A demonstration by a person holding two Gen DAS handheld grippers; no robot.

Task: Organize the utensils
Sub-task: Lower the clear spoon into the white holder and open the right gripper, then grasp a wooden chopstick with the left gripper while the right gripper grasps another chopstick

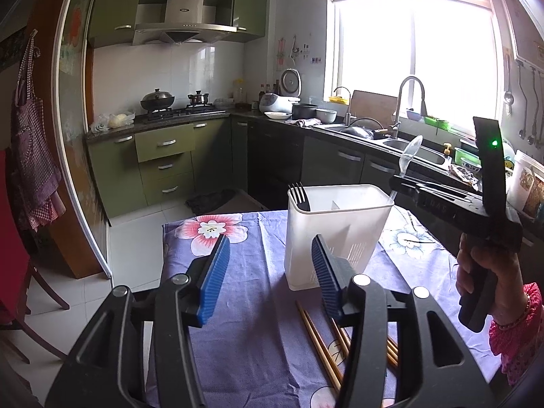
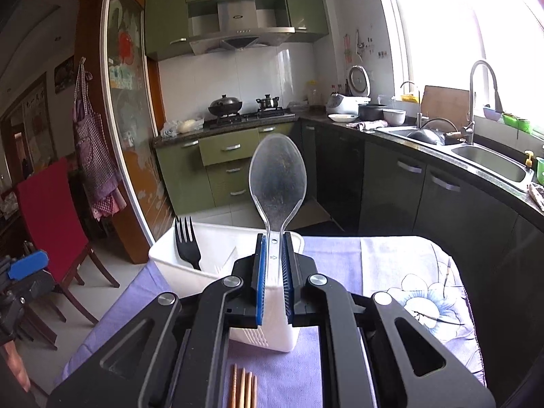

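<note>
A white plastic utensil holder (image 1: 336,234) (image 2: 190,258) stands on the flowered purple tablecloth, with a black fork (image 1: 299,195) (image 2: 186,246) upright in its left compartment. My right gripper (image 2: 273,248) is shut on the handle of a clear plastic spoon (image 2: 277,183) (image 1: 409,154), bowl up, just above the holder's right side. In the left wrist view that gripper (image 1: 399,180) reaches in from the right, carried by a hand (image 1: 482,272). My left gripper (image 1: 270,248) is open and holds nothing, low over the cloth in front of the holder. Wooden chopsticks (image 1: 318,336) (image 2: 243,389) lie on the cloth near me.
The table (image 2: 391,265) ends just past the holder, with tiled floor beyond. A red chair (image 2: 51,217) stands at the left. Dark cabinets and a sink counter (image 2: 486,159) run along the right, and a stove with pots (image 1: 170,102) sits at the back.
</note>
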